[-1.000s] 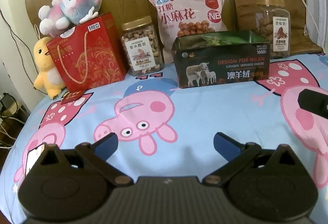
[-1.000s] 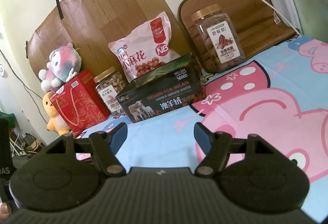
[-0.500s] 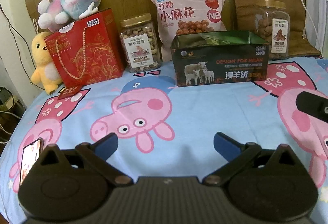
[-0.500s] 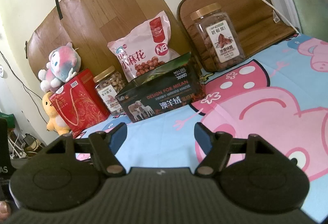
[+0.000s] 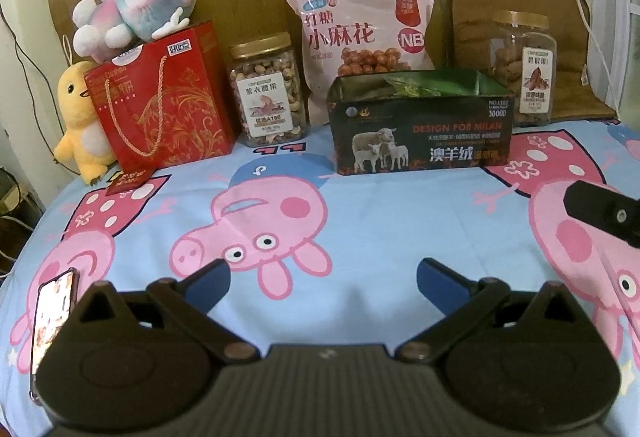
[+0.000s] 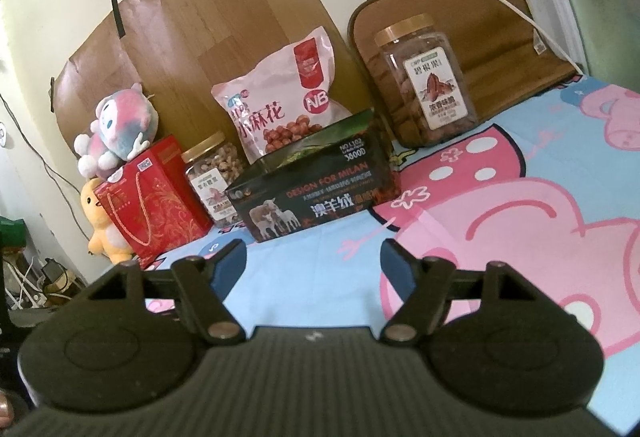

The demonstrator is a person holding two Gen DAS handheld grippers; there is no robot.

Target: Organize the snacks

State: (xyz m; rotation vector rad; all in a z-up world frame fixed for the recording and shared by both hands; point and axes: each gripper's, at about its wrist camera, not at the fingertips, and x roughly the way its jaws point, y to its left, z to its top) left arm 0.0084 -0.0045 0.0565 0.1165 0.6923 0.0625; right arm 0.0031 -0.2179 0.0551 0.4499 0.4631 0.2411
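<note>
Our left tongs [image 5: 323,281] and right tongs [image 6: 312,257] are both wide open and hold nothing. Past them, the dark box [image 5: 422,131] sits on the pig sheet [image 5: 380,221], with the pink snack bag [image 5: 362,37] just behind it.

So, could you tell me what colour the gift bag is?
The gift bag is red with gold swirls; clearest in the left wrist view.

pink plush toy [image 5: 136,3], yellow duck plush [image 5: 78,117], phone [image 5: 52,317]
</note>
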